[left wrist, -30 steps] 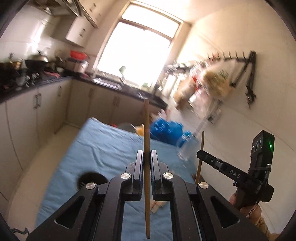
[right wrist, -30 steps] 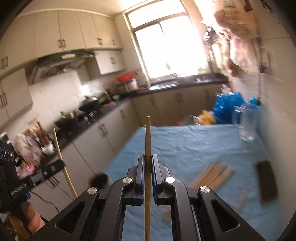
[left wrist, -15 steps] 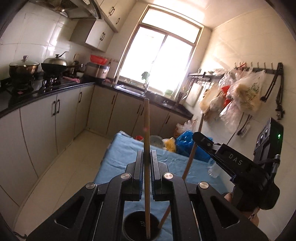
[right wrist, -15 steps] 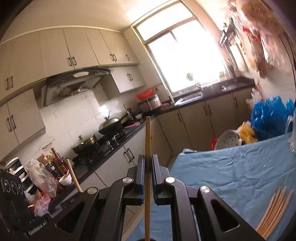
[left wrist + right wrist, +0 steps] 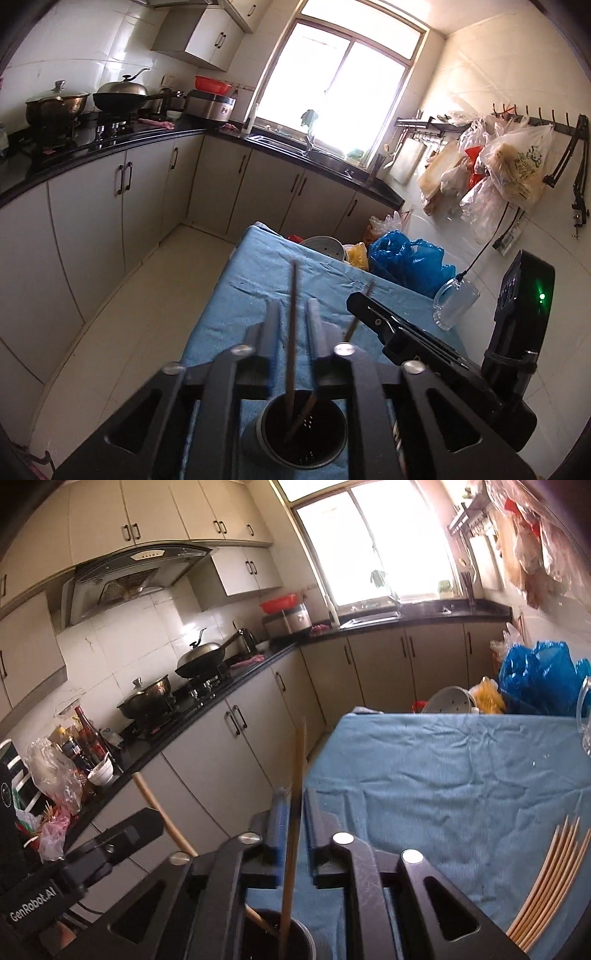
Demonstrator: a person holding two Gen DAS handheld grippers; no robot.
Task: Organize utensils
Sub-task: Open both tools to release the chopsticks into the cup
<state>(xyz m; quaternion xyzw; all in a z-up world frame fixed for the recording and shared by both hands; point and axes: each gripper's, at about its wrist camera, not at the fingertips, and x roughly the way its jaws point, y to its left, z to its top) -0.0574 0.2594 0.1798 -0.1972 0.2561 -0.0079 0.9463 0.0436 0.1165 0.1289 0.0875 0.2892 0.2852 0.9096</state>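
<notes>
A dark round utensil holder (image 5: 303,432) stands on the blue cloth at the table's near end, right below both grippers. It also shows in the right wrist view (image 5: 280,934). My left gripper (image 5: 293,314) is open, with a wooden chopstick (image 5: 291,332) standing loose between its fingers, its lower end in the holder. My right gripper (image 5: 293,801) is open too, with a second chopstick (image 5: 295,805) between its fingers, tip in the holder. Each gripper shows beside the other: the right one (image 5: 406,339) in the left wrist view, the left one (image 5: 110,842) in the right wrist view.
Several loose chopsticks (image 5: 546,878) lie on the blue cloth (image 5: 443,775) at the right. A glass mug (image 5: 454,302), blue plastic bags (image 5: 406,258) and a colander (image 5: 325,247) sit at the table's far end. Kitchen cabinets (image 5: 92,206) run along the left.
Both grippers have opened and let go of their chopsticks, which now stand in the holder. The views have tilted down, so the holder shows fully.
</notes>
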